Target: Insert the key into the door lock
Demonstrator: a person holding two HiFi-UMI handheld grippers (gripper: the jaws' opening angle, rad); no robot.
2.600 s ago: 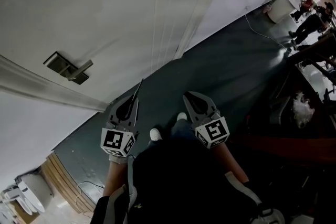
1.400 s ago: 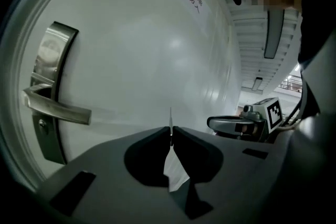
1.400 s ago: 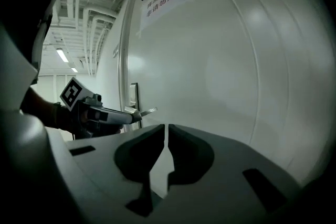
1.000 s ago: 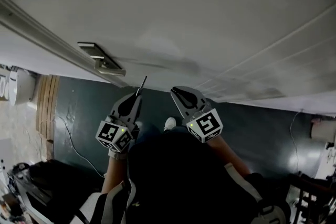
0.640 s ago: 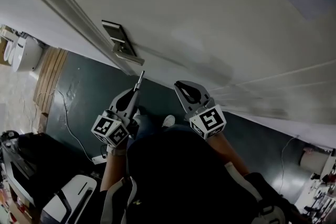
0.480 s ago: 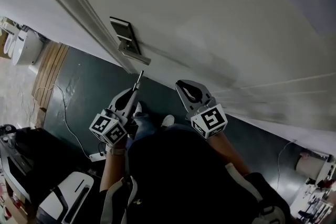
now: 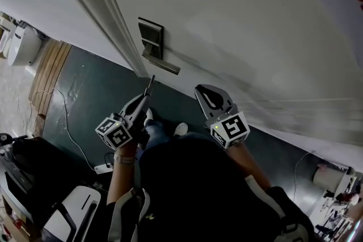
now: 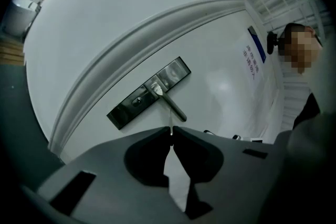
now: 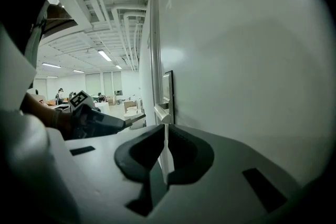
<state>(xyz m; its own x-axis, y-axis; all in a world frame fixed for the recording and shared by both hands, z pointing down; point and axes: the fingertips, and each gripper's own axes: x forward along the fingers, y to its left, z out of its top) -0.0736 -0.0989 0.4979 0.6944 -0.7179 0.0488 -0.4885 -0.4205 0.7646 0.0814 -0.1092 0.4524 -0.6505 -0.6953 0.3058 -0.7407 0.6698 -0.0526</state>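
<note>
The dark lock plate [image 7: 151, 37] with its silver lever handle [image 7: 163, 65] sits on the white door [image 7: 244, 37]. My left gripper [image 7: 146, 96] is shut on the key [image 7: 151, 83], a thin metal blade pointing up at the handle from just below it, not touching. In the left gripper view the key [image 8: 170, 133] shows edge-on between the closed jaws, with the lock plate [image 8: 146, 94], keyhole [image 8: 138, 100] and handle [image 8: 172, 104] straight ahead. My right gripper [image 7: 204, 90] is shut and empty, close to the door, right of the handle. The right gripper view shows the left gripper [image 9: 97, 120] beside the handle [image 9: 160, 113].
A raised door-frame moulding [image 7: 105, 8] runs just left of the lock. Dark floor [image 7: 85, 88] with a cable [image 7: 63, 122] lies below. A paper notice [image 8: 252, 58] hangs on the door. White cases [image 7: 74, 215] stand at the lower left.
The head view has swung, so the lock plate and handle now sit nearer the centre. The left gripper with the key has come closer below the handle. Both grippers stay shut.
</note>
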